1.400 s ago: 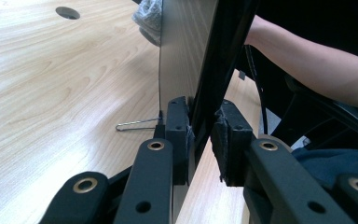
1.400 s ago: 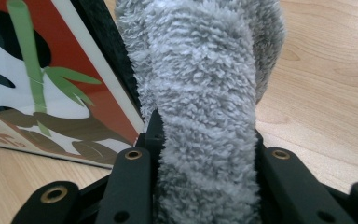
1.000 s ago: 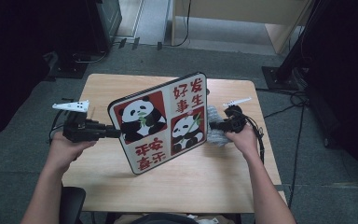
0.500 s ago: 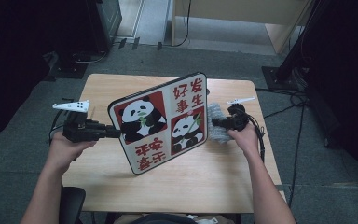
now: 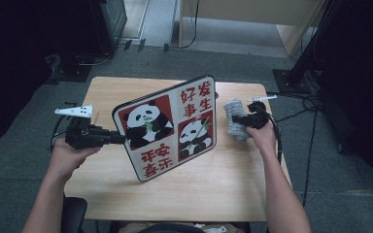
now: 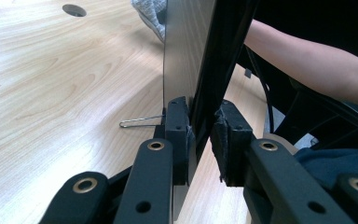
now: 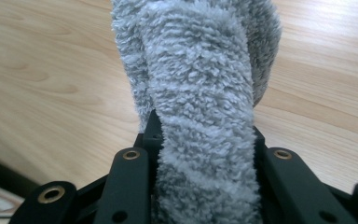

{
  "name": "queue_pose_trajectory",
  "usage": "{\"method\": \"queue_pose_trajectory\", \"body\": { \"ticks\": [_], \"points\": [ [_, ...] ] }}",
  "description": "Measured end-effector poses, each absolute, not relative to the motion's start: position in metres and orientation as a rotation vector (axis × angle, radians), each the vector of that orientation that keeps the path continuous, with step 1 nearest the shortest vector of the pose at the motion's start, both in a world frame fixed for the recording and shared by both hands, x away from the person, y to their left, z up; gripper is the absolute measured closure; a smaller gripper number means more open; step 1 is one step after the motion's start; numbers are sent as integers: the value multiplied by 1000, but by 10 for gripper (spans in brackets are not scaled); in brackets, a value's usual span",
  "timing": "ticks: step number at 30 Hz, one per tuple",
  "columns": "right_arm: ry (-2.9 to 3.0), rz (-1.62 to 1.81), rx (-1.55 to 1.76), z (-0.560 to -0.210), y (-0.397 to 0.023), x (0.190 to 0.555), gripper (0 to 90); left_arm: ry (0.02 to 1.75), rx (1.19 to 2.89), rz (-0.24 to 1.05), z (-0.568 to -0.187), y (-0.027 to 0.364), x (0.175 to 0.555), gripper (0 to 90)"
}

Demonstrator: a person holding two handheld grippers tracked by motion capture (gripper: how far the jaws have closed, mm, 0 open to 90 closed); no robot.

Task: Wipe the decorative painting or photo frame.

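Item: square black-edged panda picture board (image 5: 167, 127), held tilted on edge above the light wooden desk (image 5: 223, 179), its left edge clamped in the left hand-held gripper (image 6: 200, 135). Item: fluffy grey towel cloth (image 5: 236, 119), just right of the board, pinched in the right hand-held gripper (image 7: 203, 140).

A light wooden table (image 5: 223, 189) with a smooth, faintly sheened grain carries a rigid flat panda-print board (image 5: 167, 127), its printed face smooth and its edge dark. A grey fluffy cloth (image 7: 200, 84), thick with looped terry pile, looks soft and matt. Both sets of black jaws appear matt plastic with brass-coloured rivets.
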State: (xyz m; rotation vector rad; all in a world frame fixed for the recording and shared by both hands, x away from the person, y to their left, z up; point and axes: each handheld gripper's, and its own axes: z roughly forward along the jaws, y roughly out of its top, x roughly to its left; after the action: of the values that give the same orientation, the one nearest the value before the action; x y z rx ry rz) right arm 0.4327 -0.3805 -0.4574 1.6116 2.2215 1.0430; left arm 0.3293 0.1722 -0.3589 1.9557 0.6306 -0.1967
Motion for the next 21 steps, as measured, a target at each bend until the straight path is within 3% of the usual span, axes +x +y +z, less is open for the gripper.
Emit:
{"method": "queue_pose_trajectory", "body": {
  "ticks": [15, 17, 21],
  "points": [
    [2194, 886, 1653, -484, -383, 455, 607, 644, 1948, -189, -359, 172, 328, 771],
    [2190, 888, 1648, -484, -382, 455, 571, 645, 1947, -189, -359, 172, 328, 770],
    [2198, 892, 1635, -486, -381, 456, 405, 648, 1948, -188, -359, 172, 328, 770]
  ]
}}
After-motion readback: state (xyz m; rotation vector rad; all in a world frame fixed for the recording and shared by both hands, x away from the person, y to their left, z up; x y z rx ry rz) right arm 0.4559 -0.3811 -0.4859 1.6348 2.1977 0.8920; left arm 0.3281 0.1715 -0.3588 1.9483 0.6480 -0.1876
